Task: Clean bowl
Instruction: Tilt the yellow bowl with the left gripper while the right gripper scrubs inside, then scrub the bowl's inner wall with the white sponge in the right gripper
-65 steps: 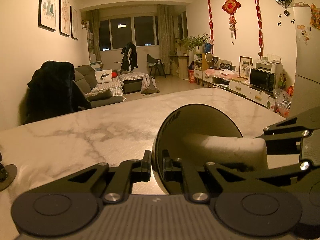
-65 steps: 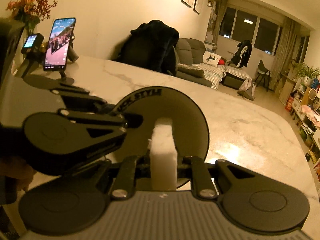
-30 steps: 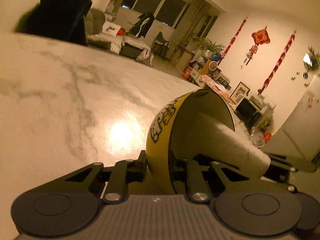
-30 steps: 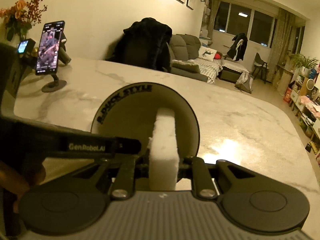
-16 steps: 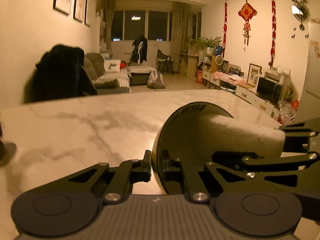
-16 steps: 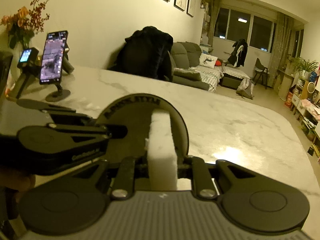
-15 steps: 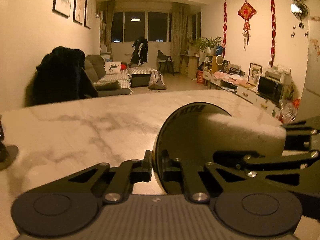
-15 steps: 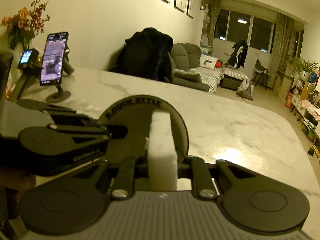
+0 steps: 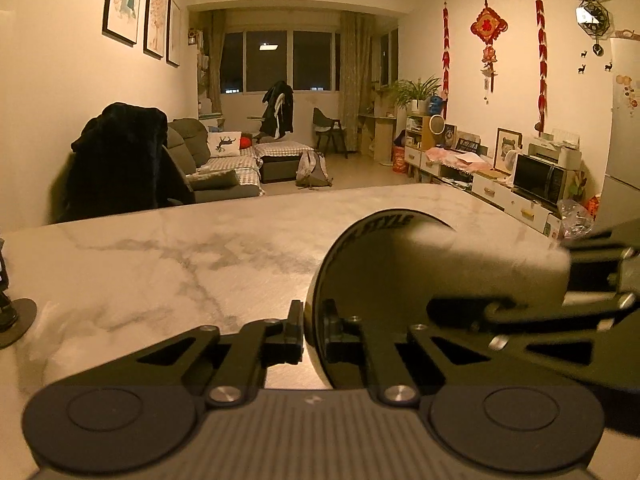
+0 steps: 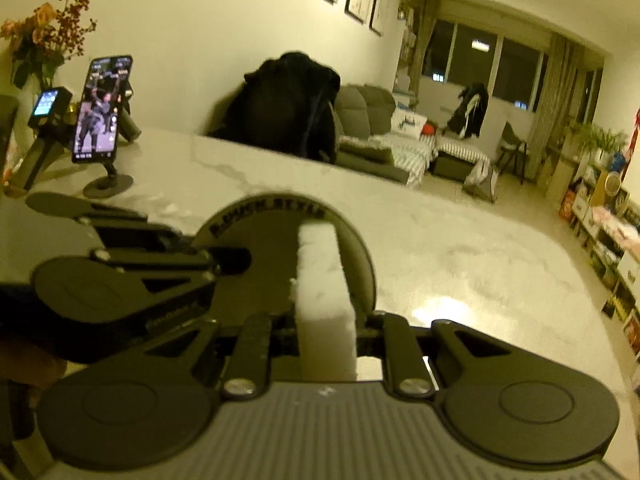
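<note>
We have the bowl point(image 9: 360, 280) tipped on edge above the marble tabletop point(image 9: 180, 264), its rim pinched in the left claw point(image 9: 313, 330), while the right claw point(image 10: 326, 332) is clamped on the white sponge point(image 10: 324, 292), which reaches into the bowl's dark inside. Our worry is that thin rim grip: a hard push from the sponge could twist the bowl loose, and it would drop onto the stone. Only our right view shows the phone on a stand point(image 10: 98, 120) and the flowers point(image 10: 40, 36); only our left view shows the microwave point(image 9: 540, 178) beyond.
</note>
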`<state>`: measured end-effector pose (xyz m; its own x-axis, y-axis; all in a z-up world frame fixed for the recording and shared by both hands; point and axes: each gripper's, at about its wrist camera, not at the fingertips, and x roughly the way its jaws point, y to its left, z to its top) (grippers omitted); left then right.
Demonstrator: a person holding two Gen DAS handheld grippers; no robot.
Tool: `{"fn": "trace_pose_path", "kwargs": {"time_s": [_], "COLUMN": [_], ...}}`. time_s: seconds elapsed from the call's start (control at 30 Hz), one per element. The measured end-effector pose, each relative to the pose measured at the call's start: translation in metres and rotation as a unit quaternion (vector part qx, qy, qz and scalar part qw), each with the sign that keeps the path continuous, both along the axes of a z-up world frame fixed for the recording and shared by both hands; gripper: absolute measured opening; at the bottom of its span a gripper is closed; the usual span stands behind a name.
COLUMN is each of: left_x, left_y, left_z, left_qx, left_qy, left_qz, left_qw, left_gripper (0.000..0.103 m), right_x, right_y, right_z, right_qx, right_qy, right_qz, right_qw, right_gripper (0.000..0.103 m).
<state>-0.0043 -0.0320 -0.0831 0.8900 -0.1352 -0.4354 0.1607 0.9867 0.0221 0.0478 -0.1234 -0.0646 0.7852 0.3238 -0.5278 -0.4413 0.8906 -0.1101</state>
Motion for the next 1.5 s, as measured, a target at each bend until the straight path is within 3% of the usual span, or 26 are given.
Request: {"fn": "trace_pose_path", "kwargs": {"time_s": [0.13,0.33,0.43,0.57,0.7,0.77,0.87,1.5], "left_x": [0.000,0.001,0.002,0.007,0.013,0.018,0.021,0.022], "left_y": [-0.002,-0.001,-0.002,0.000,0.007,0.016,0.022,0.022], "left_z": [0.000,-0.001,-0.001,-0.009,-0.014,-0.018,-0.019,-0.019], "left_qx": [0.003,-0.002,-0.007,-0.037,-0.082,-0.123,-0.141,-0.138], "left_qy": [-0.001,0.008,0.013,0.044,0.067,0.086,0.092,0.090], "left_qz": [-0.004,-0.008,-0.013,-0.025,-0.024,-0.024,-0.023,-0.026], "left_qw": [1.0000,0.9999,0.9998,0.9980,0.9941,0.9883,0.9855,0.9860], "left_gripper": [0.009,0.010,0.012,0.021,0.021,0.021,0.021,0.020], "right_x": [-0.001,0.001,0.003,0.005,0.005,0.006,0.006,0.000], "right_y": [0.006,0.004,0.001,-0.001,-0.004,-0.004,-0.003,-0.007], "right_z": [-0.006,0.004,0.003,-0.006,-0.007,-0.007,-0.005,0.009], "right_qx": [0.001,-0.018,-0.018,-0.019,-0.015,-0.012,-0.006,0.053], "right_qy": [0.016,-0.018,-0.011,0.003,0.008,0.009,0.008,-0.025], "right_qz": [0.012,-0.009,-0.011,-0.014,-0.013,-0.011,-0.011,-0.008], "right_qw": [1.000,1.000,1.000,1.000,1.000,1.000,1.000,0.998], "right_gripper": [0.018,0.018,0.018,0.018,0.018,0.019,0.020,0.022]}}
